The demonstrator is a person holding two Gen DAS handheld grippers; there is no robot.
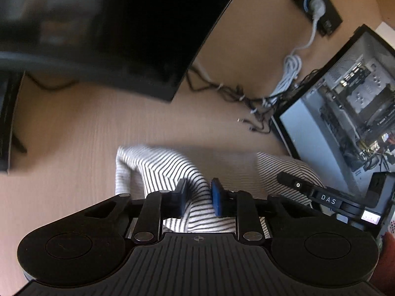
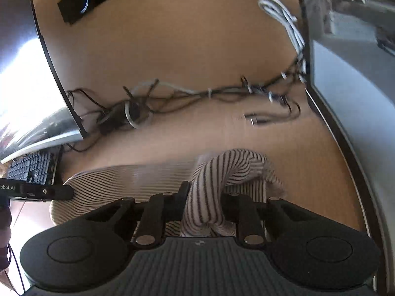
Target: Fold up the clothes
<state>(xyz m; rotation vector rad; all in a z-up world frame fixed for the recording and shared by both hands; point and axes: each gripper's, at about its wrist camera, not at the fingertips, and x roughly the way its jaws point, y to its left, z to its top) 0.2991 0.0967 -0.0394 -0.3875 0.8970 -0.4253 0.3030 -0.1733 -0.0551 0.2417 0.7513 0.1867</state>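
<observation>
The left tongs (image 1: 198, 197) sit at the six o'clock edge of the left wrist view, their blue pads (image 1: 216, 200) drawn close and pinching a raised ridge of the striped garment (image 1: 170, 170). The cloth bunches up between the pads and spreads toward nine o'clock and three o'clock across the counter (image 1: 74, 128). At about three o'clock the tip of the other tool, marked with white letters, reaches over the far part of the fabric.

In the right wrist view the right tongs (image 2: 203, 202) are likewise narrowed on the striped garment (image 2: 217, 172), gripping a thick rolled fold that arches upward and toward two o'clock. The rest of the cloth lies flat toward nine o'clock, where the left tool's black tip rests over it.

Farther out on the pale wooden counter (image 2: 185, 37), a tangle of dark cables (image 2: 187, 93) runs from nine o'clock to two o'clock, with a coiled white cable (image 2: 284, 12) near one o'clock. A keyboard (image 2: 32, 167) lies at nine o'clock below a curved monitor (image 2: 24, 74). An open computer case (image 1: 345, 103) stands at two o'clock in the left view, and a black power strip (image 1: 318, 7) with a white plug lies at one o'clock, farthest away.
</observation>
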